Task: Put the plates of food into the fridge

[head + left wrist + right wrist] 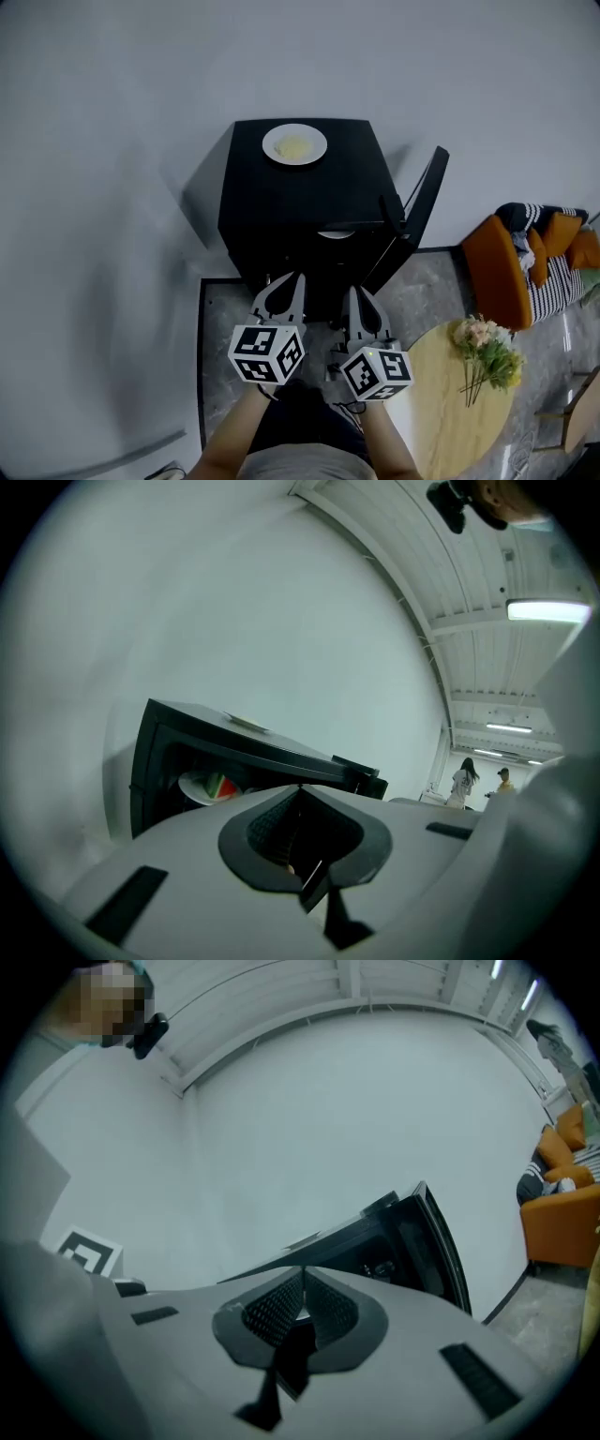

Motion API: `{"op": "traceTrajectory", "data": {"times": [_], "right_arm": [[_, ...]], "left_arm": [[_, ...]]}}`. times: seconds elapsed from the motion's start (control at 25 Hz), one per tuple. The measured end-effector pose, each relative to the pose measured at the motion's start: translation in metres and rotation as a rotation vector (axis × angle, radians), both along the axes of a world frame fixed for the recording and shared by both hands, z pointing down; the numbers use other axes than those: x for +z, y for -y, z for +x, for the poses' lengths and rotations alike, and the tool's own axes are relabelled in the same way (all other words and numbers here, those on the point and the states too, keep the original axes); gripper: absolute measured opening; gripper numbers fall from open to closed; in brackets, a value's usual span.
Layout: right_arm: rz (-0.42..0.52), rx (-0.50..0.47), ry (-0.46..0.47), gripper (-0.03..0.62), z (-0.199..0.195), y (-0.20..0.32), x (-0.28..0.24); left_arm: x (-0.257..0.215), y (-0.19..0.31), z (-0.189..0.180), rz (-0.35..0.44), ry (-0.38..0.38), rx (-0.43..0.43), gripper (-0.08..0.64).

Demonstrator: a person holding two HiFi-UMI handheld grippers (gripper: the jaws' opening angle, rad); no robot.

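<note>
Left tongs [284,283] and right tongs [362,302] are both pressed together, empty. The plate [294,144] atop the fridge [300,202] looks stiff, slick and breakable: probably best pinched at its rim, kept level.

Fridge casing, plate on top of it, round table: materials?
Fridge: looks like matte black painted metal or plastic, with little glare.
Plate on top: white and smooth, probably ceramic, possibly melamine.
Round table: pale tan wood-look top, solid or laminate unclear.

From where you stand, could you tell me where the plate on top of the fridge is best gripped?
Take the plate probably by its near rim, coming from the front: it lies flat on the fridge, the food sits mid-plate, and the rim is bare.
</note>
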State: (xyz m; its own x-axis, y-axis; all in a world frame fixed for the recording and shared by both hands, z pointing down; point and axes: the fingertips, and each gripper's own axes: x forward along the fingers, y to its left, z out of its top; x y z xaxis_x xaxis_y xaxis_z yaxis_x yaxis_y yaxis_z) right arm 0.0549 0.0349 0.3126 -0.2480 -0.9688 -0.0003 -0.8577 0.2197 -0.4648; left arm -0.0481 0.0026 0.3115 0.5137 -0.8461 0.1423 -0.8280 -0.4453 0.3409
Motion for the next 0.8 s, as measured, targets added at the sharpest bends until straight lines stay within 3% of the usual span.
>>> {"op": "traceTrajectory", "data": {"times": [0.36, 0.48, 0.68, 0.8], "right_arm": [[-0.192, -0.128, 0.291, 0.018, 0.026, 0.021, -0.045], [-0.201, -0.170, 0.353, 0.018, 0.029, 0.034, -0.066], [-0.134, -0.248, 0.316, 0.018, 0.018, 0.067, -0.112], [-0.242, -0.256, 0.368, 0.018, 0.013, 0.095, -0.114]], "left_arm": [[-0.049, 0.010, -0.042, -0.105, -0.106, -0.101, 0.009], [-0.069, 0.020, -0.062, -0.104, -0.072, -0.121, 0.009], [-0.105, 0.050, -0.081, -0.047, 0.030, -0.094, 0.009], [-0.119, 0.078, -0.089, -0.039, 0.070, -0.050, 0.009]]}}
